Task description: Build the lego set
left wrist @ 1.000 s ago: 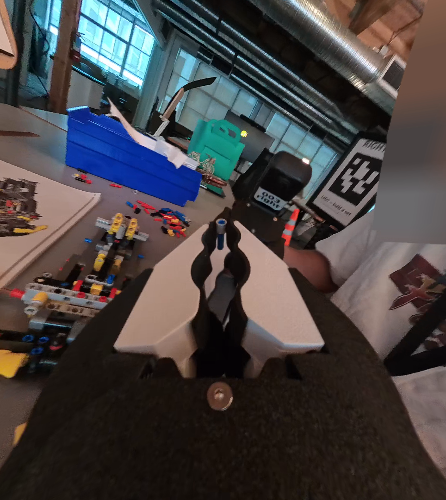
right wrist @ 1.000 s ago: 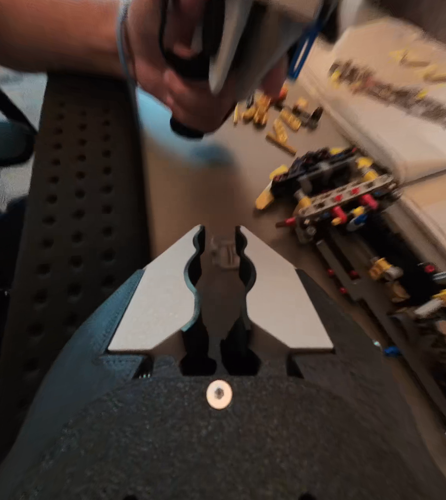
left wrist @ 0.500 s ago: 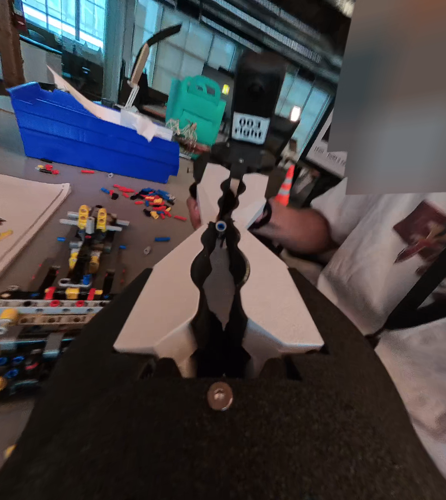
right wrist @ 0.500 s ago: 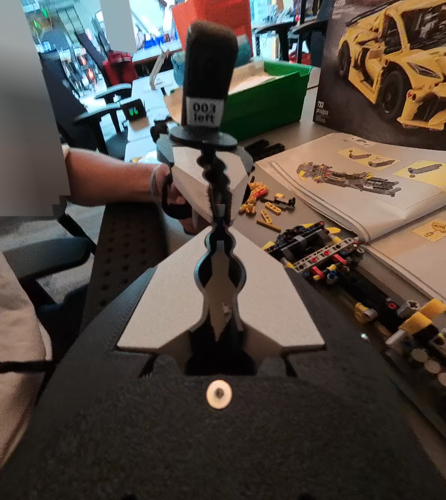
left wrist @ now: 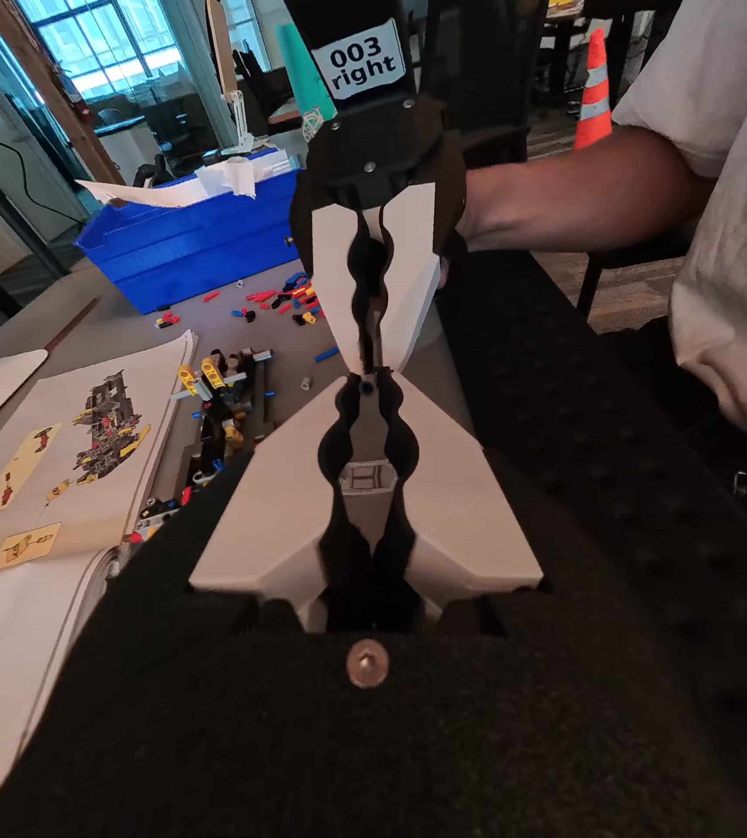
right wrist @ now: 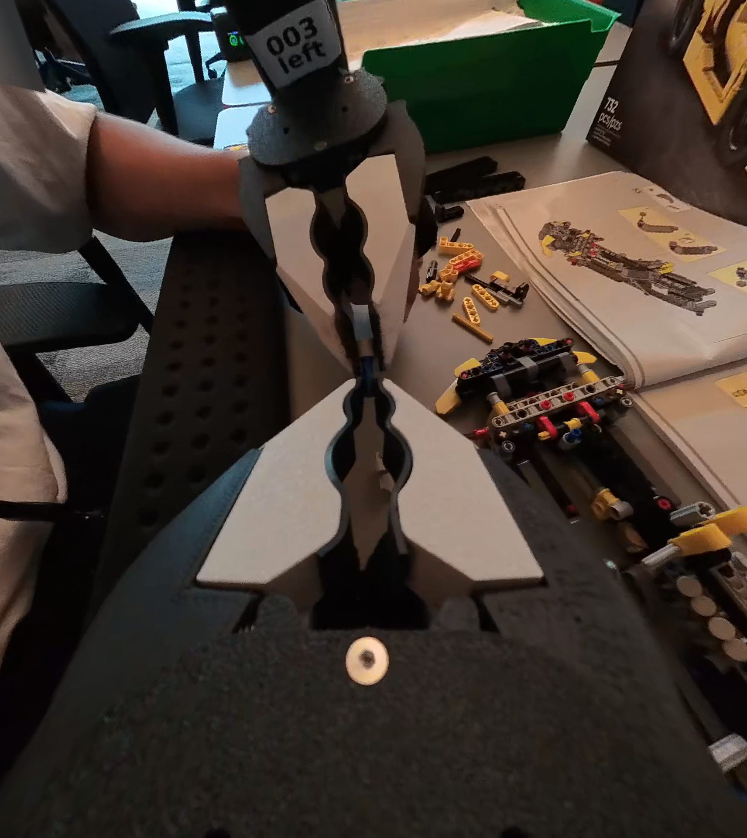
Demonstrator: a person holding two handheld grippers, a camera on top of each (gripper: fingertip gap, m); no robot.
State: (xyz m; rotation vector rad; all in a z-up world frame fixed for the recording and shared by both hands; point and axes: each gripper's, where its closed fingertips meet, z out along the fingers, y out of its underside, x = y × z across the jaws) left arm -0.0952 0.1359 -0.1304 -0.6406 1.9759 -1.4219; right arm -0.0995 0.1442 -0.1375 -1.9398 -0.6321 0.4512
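Note:
My left gripper is shut on a small blue pin, held in the air over the table's near edge. My right gripper is shut and points straight at it, tip to tip. In the right wrist view the blue pin sticks out of the left gripper and reaches my right gripper's fingertips. In the left wrist view the right gripper comes down from above onto the pin's end. I cannot tell whether the right gripper's fingertips grip the pin or only touch it.
The partly built black, grey and yellow chassis lies on the table beside the open instruction booklet. Loose parts lie before a blue bin. A green bin and the set's box stand behind. A black perforated surface borders the table. Left and right tips are no more than a few centimetres apart.
The right gripper, open low over the table a second ago, has shut and risen. Both grippers have closed the distance and now meet tip to tip at the blue pin.

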